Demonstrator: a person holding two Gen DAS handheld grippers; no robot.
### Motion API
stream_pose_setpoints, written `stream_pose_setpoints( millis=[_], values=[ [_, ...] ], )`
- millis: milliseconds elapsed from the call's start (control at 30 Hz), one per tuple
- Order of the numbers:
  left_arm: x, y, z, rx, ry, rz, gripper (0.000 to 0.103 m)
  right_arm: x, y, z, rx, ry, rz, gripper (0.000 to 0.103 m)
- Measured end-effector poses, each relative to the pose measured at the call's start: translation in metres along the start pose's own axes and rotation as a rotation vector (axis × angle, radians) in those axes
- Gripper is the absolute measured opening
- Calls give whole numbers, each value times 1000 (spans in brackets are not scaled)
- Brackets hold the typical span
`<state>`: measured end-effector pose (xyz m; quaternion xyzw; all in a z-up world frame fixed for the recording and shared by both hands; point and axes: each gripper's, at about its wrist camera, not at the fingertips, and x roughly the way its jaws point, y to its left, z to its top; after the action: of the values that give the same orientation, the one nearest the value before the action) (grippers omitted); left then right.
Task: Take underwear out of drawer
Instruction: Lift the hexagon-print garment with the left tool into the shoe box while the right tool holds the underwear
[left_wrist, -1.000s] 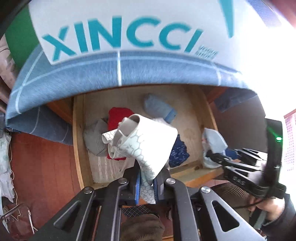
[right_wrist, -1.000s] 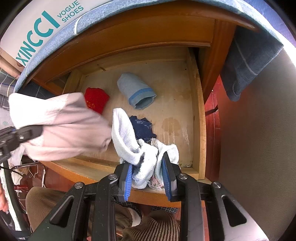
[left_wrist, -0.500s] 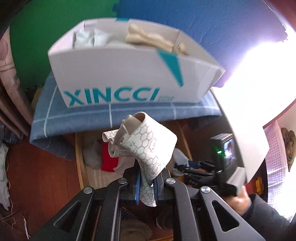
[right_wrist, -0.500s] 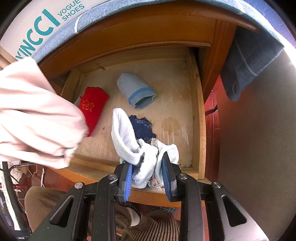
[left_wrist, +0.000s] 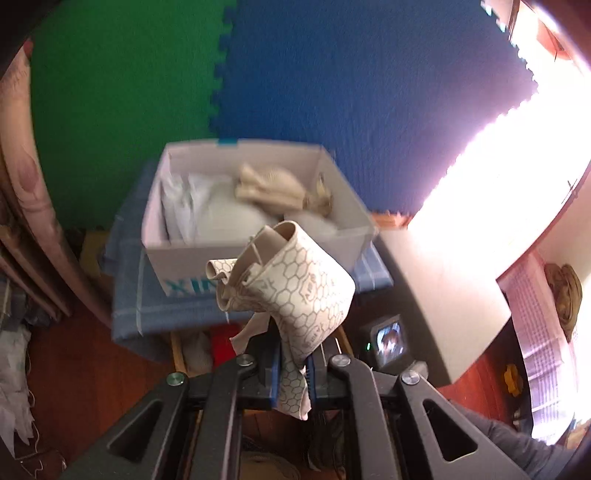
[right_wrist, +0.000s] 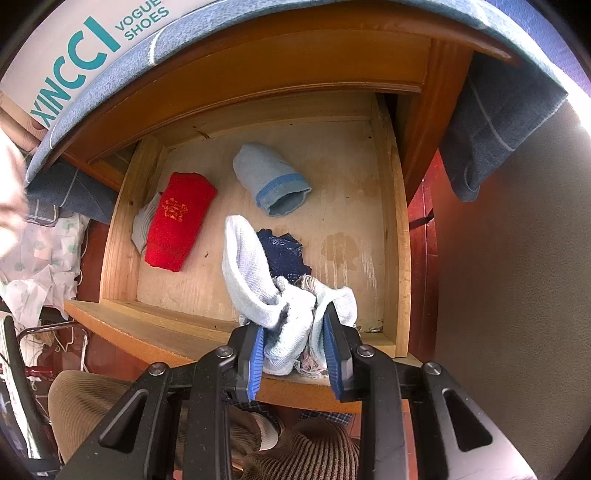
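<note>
Two garments are in hand at once. The left gripper (left_wrist: 291, 363) is pinched nearly shut on a pale hexagon-print underwear (left_wrist: 295, 291), held up in front of the white shoe box (left_wrist: 255, 206) that sits on a blue cloth (left_wrist: 129, 291) atop the cabinet. The right gripper (right_wrist: 295, 354) has its jaws partly closed around a bunched white knit piece (right_wrist: 273, 295), low over the front edge of the open drawer (right_wrist: 122, 236).

Left on the drawer floor are a red folded piece (right_wrist: 177, 221), a light blue rolled piece (right_wrist: 273, 177) and a dark navy piece (right_wrist: 284, 254), each lying apart from the others (I can't say which are underwear and which socks).

All of it looks light and limp, with nothing stiff or breakable. Cloth this soft droops and can slide out of a shallow pinch, so I'd bite a thick fold or the waistband, as the left one seems to have done. The white bundle looks loosely caught, with threads trailing, and may snag on the drawer lip.
</note>
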<state>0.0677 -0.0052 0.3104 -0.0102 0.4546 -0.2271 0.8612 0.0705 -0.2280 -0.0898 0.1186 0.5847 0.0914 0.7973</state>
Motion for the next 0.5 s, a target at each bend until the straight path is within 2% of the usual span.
stream_pose_setpoints(
  millis=[133,300,400,500],
  values=[
    [-37,-1,32,7,-72,19,10,0,1,0,-2,1,-2,26],
    [-81,0,79,20,-195,91,10,1,1,0,-3,1,-2,26],
    [-95,0,104,25,-256,137,10,0,1,0,-2,2,-2,26],
    [-96,2,127,37,-275,170,10,0,1,0,-2,1,-2,26]
  ],
)
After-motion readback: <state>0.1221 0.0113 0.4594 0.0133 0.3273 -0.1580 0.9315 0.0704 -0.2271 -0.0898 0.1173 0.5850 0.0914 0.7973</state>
